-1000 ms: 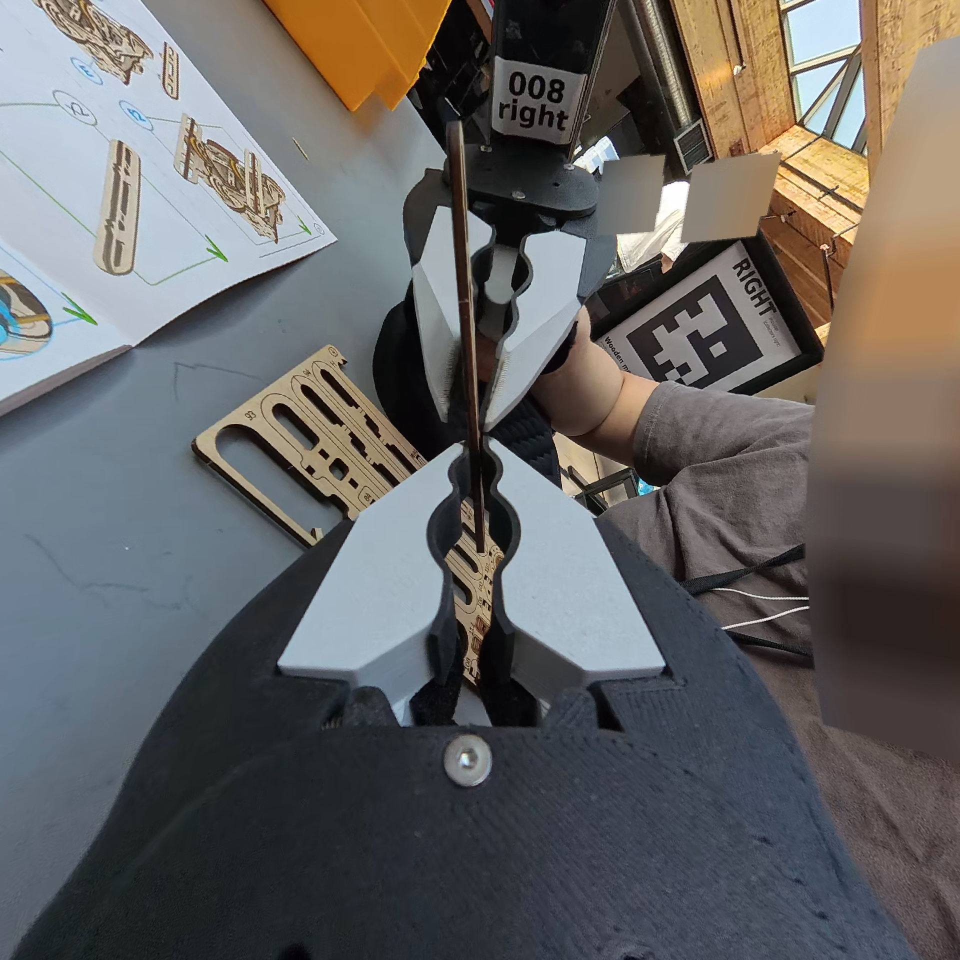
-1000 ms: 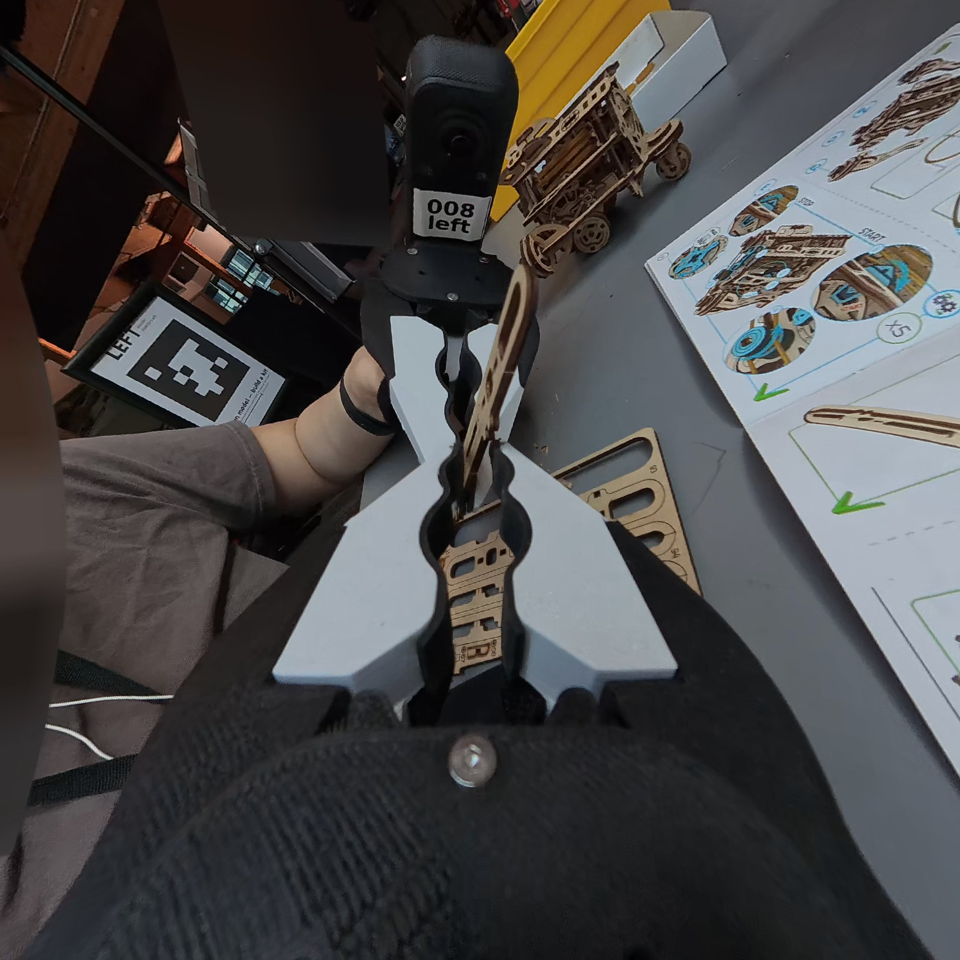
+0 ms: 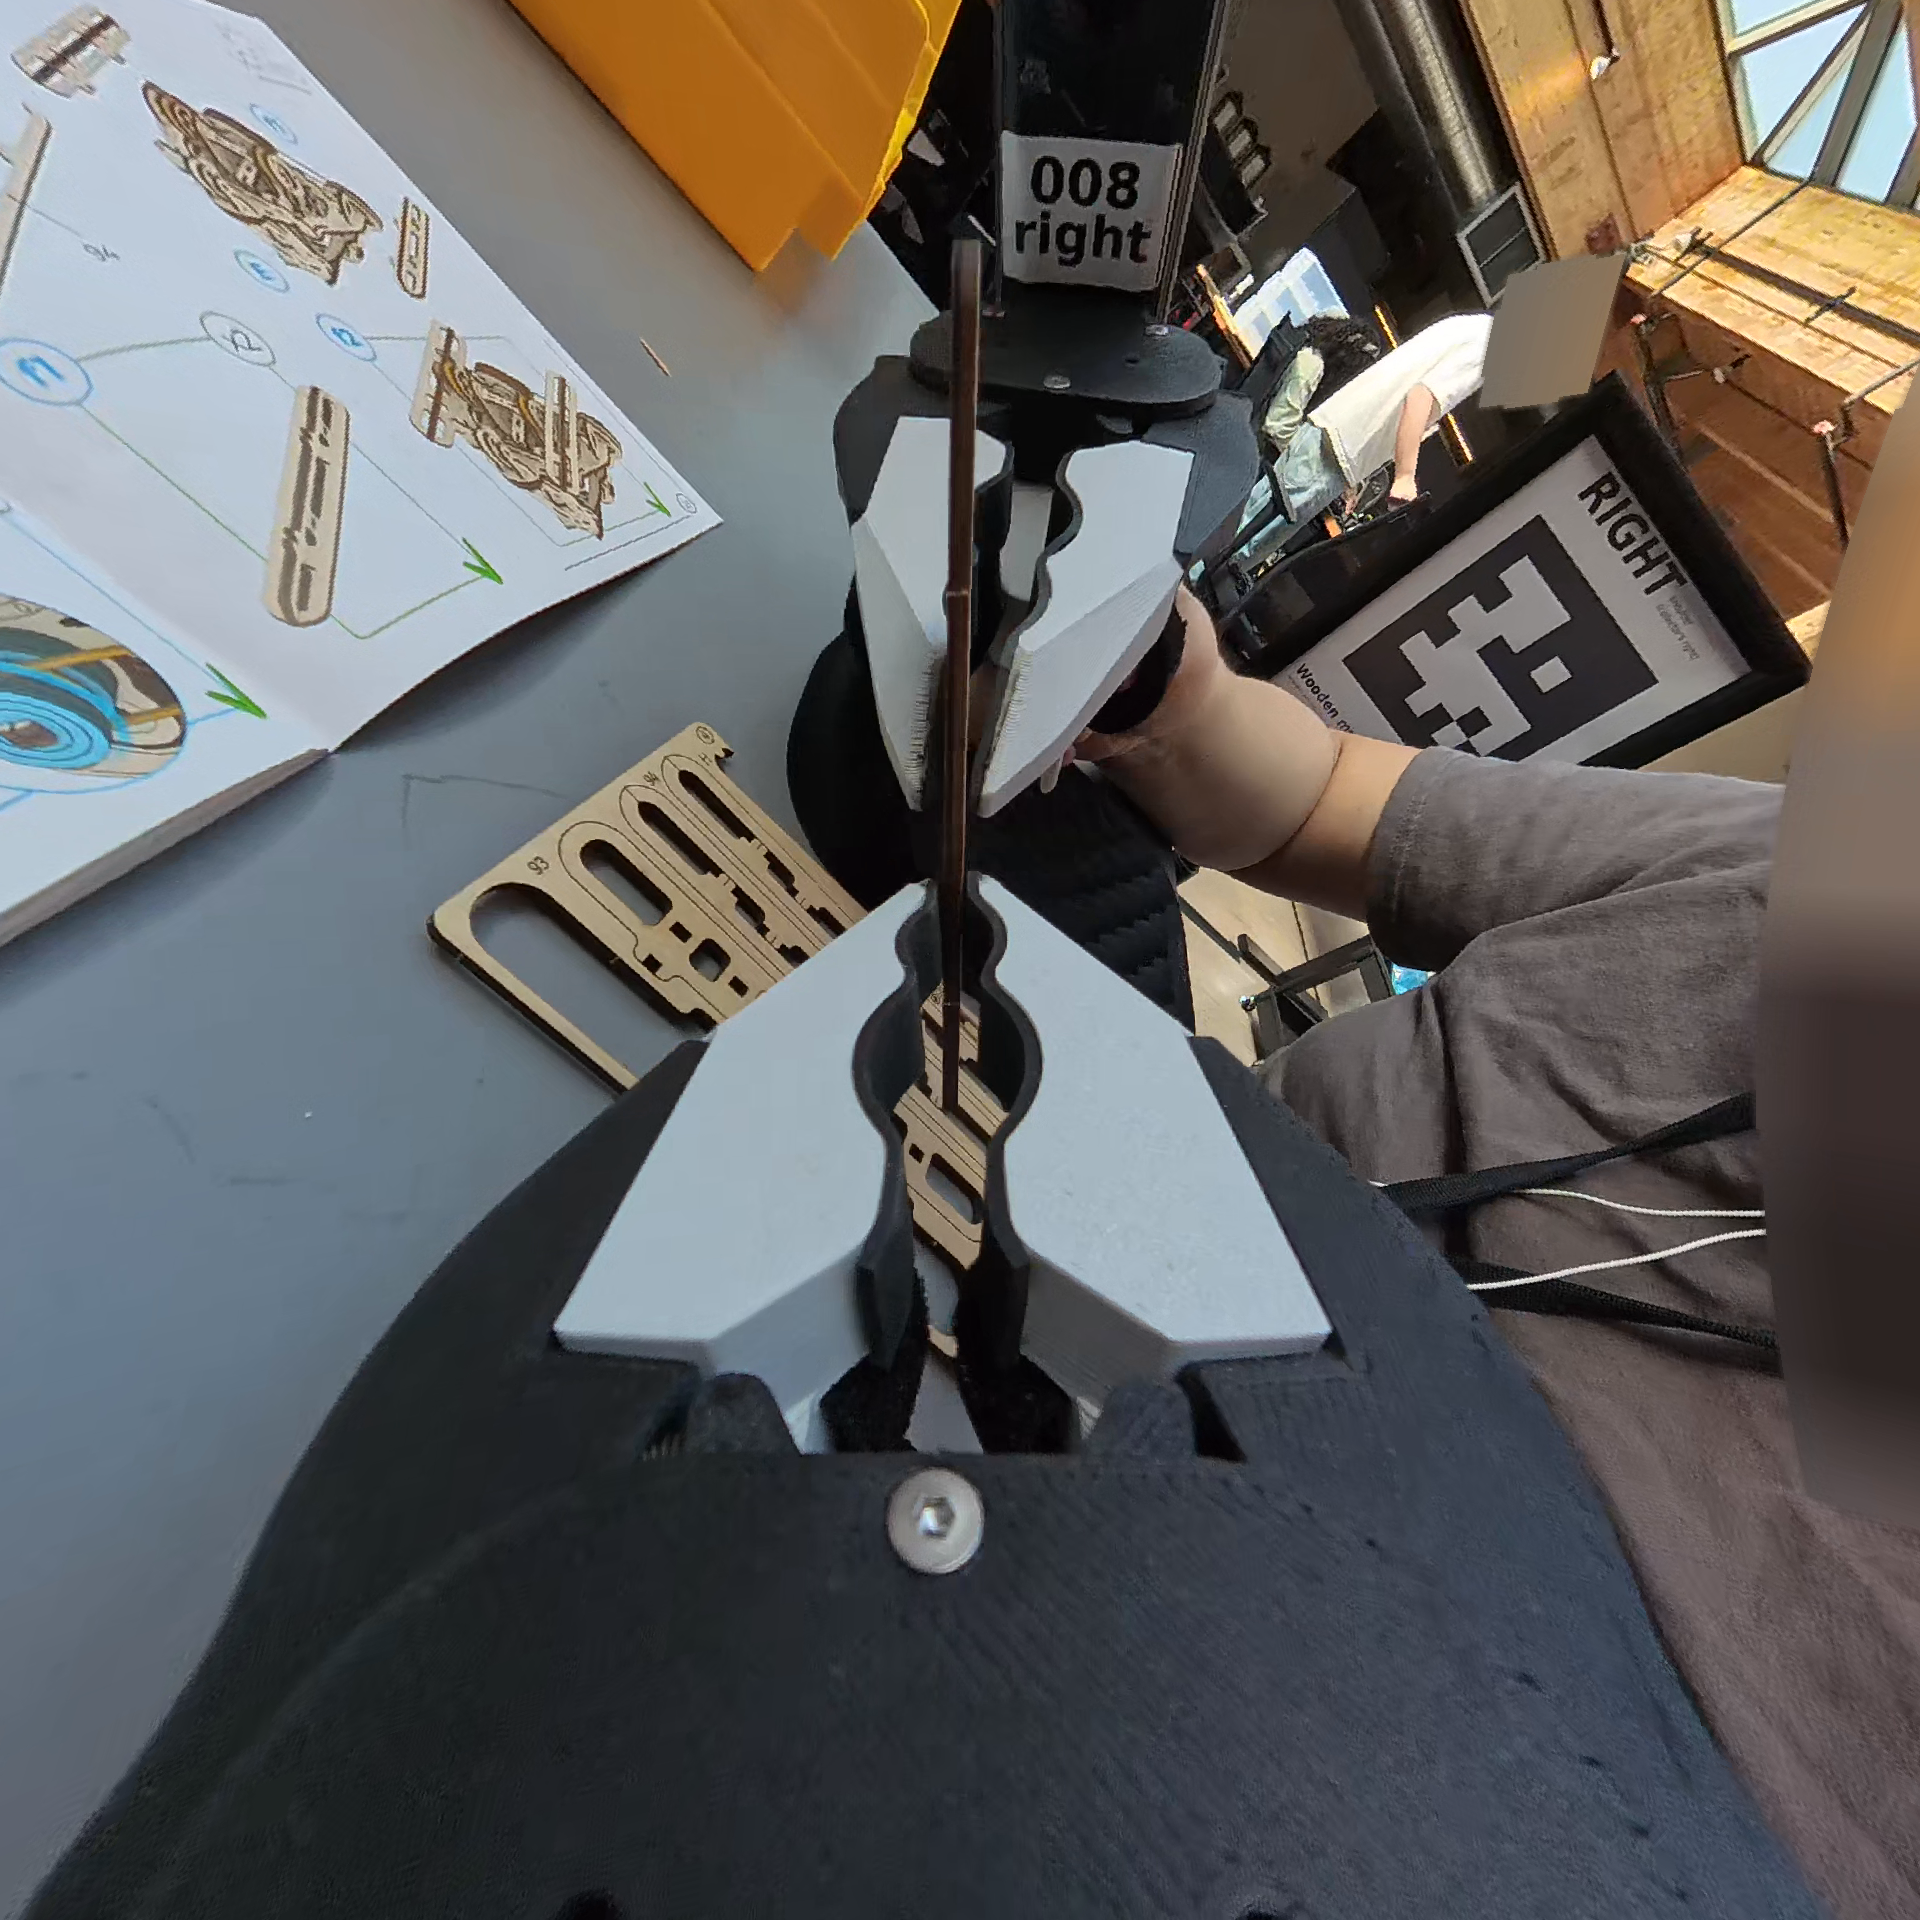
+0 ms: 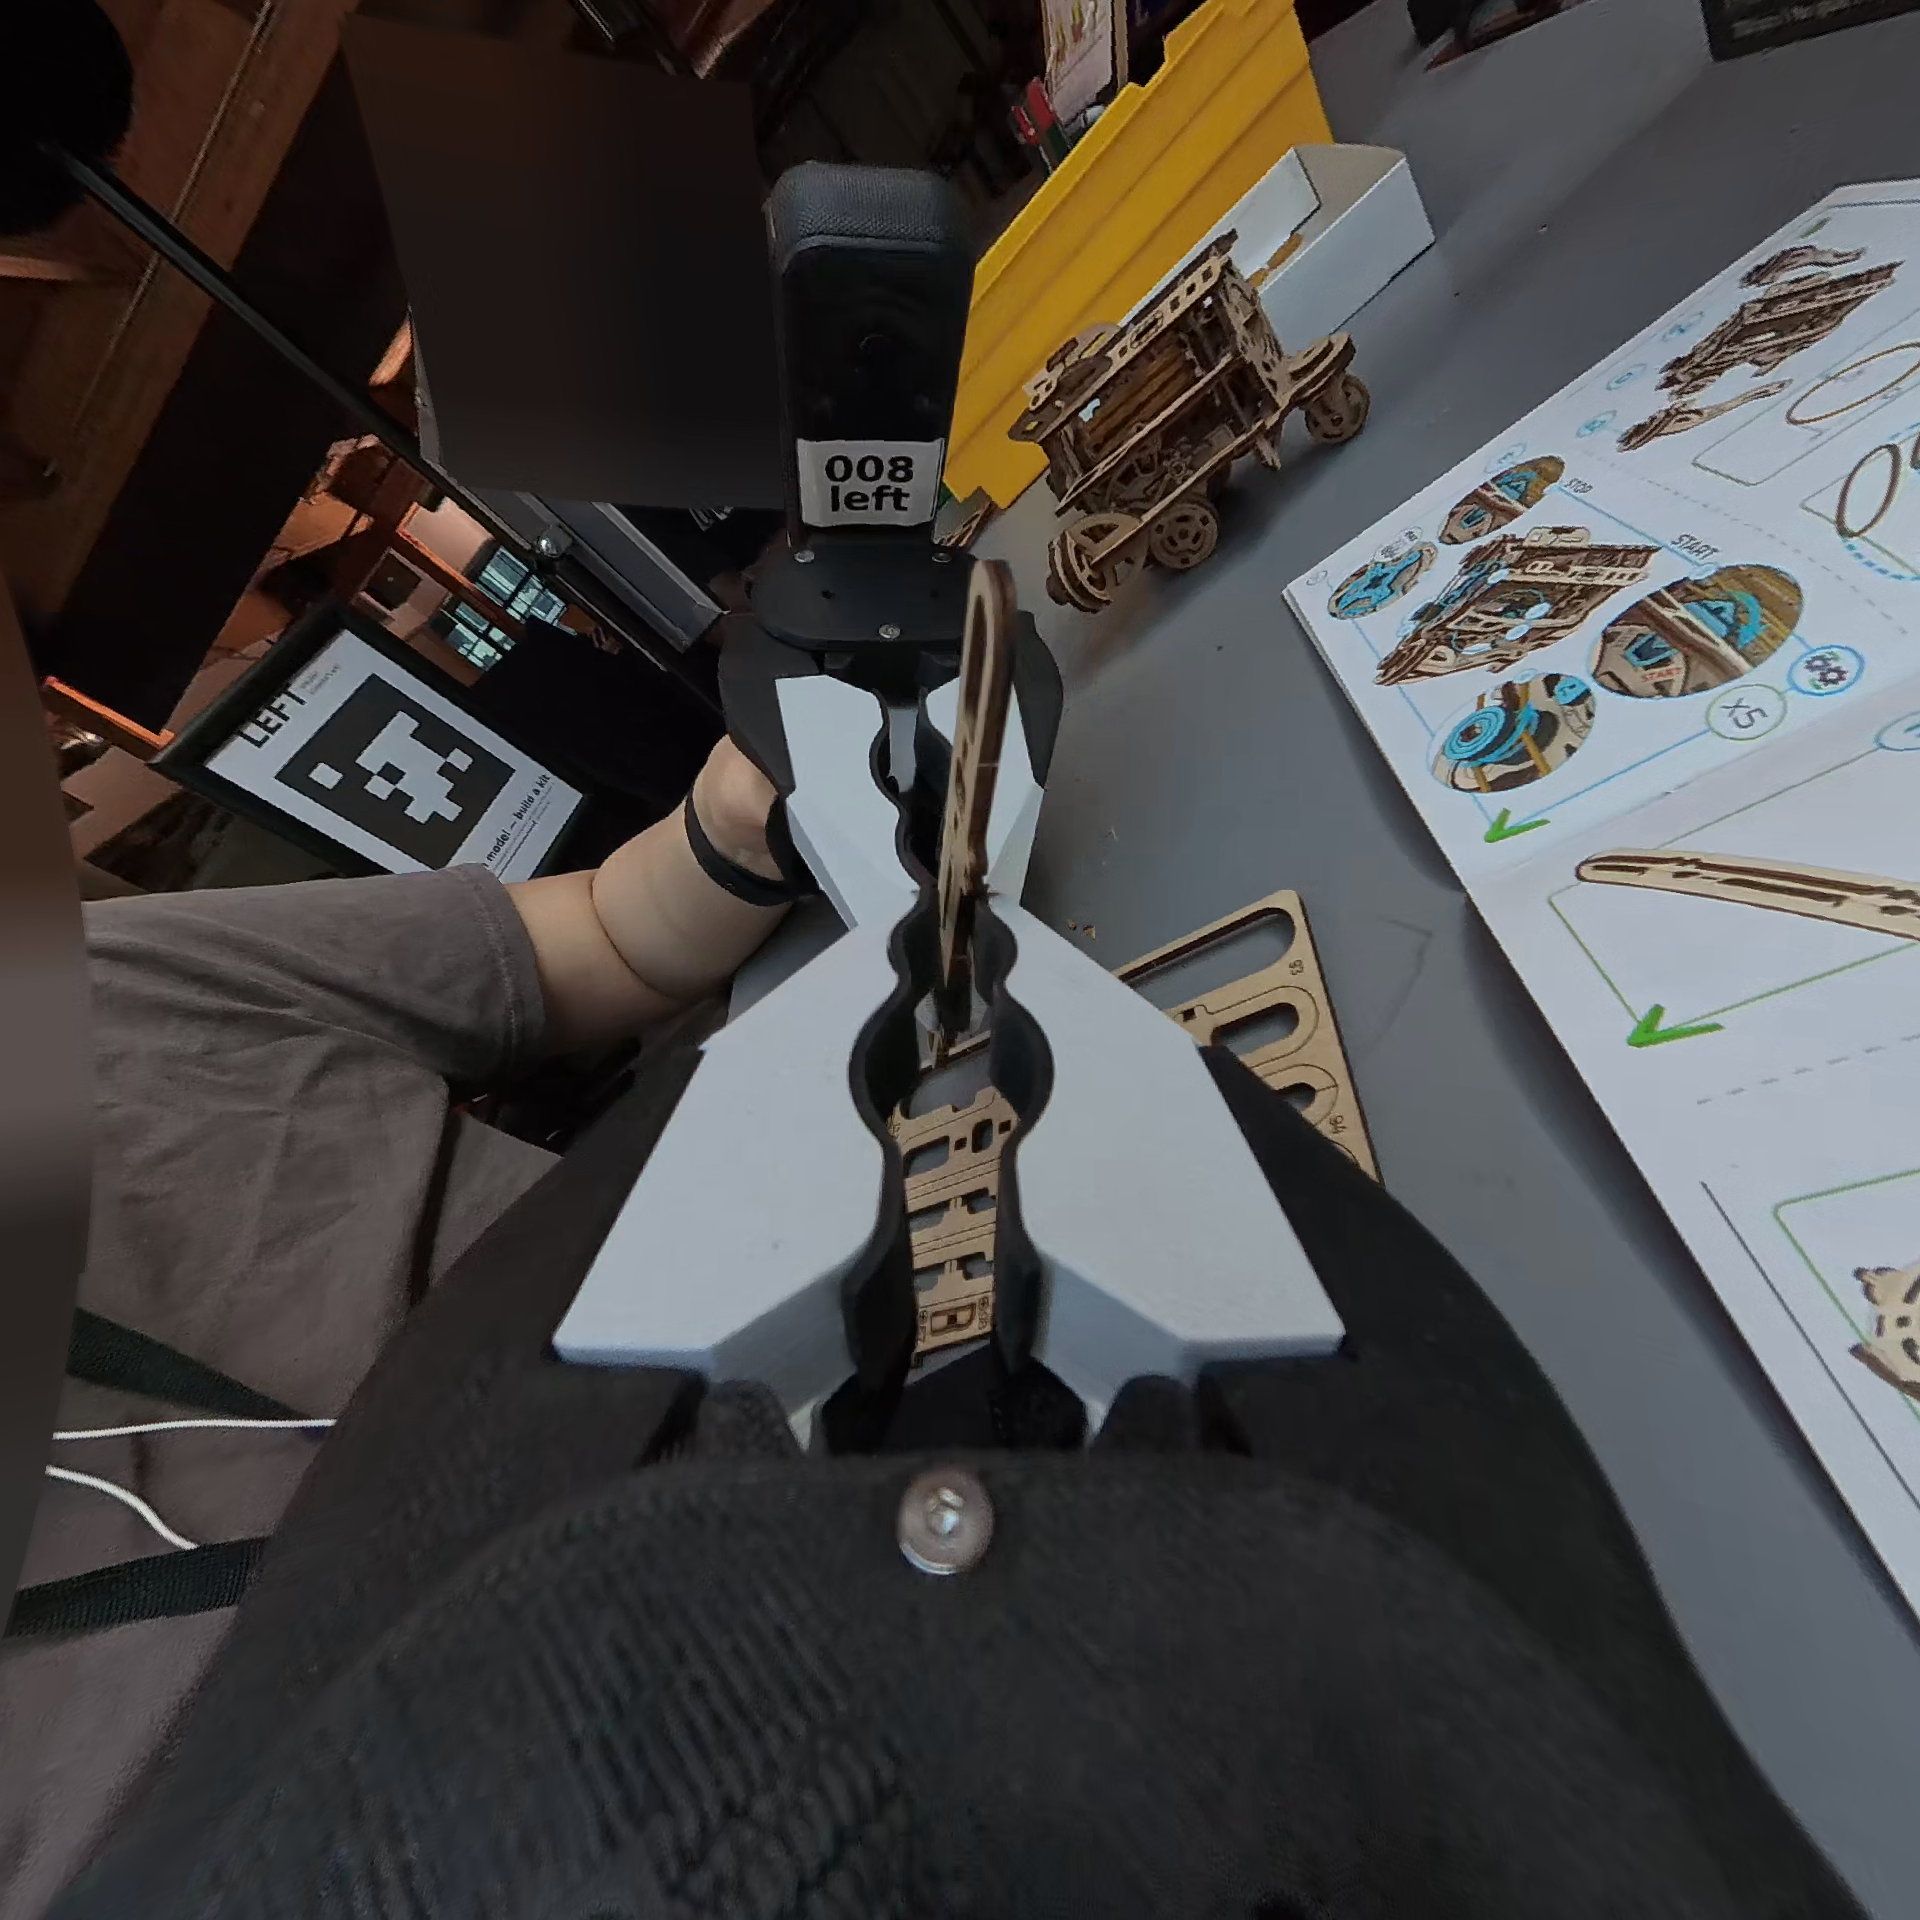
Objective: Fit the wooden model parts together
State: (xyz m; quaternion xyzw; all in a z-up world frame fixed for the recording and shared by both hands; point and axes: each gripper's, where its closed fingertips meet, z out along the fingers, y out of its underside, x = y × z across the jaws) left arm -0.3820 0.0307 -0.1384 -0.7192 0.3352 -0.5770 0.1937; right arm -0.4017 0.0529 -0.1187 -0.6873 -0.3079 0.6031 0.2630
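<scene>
left wrist view: left gripper (image 3: 948, 902) pinches the near end of a thin wooden strip (image 3: 958, 582), seen edge-on and dark, running straight up the frame
far end: right gripper (image 3: 951, 764) faces us tip to tip and nips the same strip; strip top pokes up past its body
below: wooden parts sheet (image 3: 634, 914) flat on the grey table (image 3: 208, 1143), partly under the left gripper; instruction booklet (image 3: 312, 416) open upper left, yellow bin (image 3: 748, 114) at the top
change: a second ago the strip leaned a little left of the gripper axis; now it lines up dead straight between both tips

right wrist view: right gripper (image 4: 954, 914) closed on the strip's lower end; the wooden strip (image 4: 971, 769) shows its slotted face, leaning slightly right
left gripper (image 4: 940, 894) opposite, also clamped on it
background: built wooden model cart (image 4: 1174, 436) stands well apart by the yellow bin (image 4: 1122, 260); booklet (image 4: 1662, 727) right, parts sheet (image 4: 1247, 997) under the tips
change: grip and pose nearly as before, strip a touch more upright

meaning: looks like a handover or regrip, squaring the piece up; no mating with the model yet, so the fitting step is likely still ahead
</scene>
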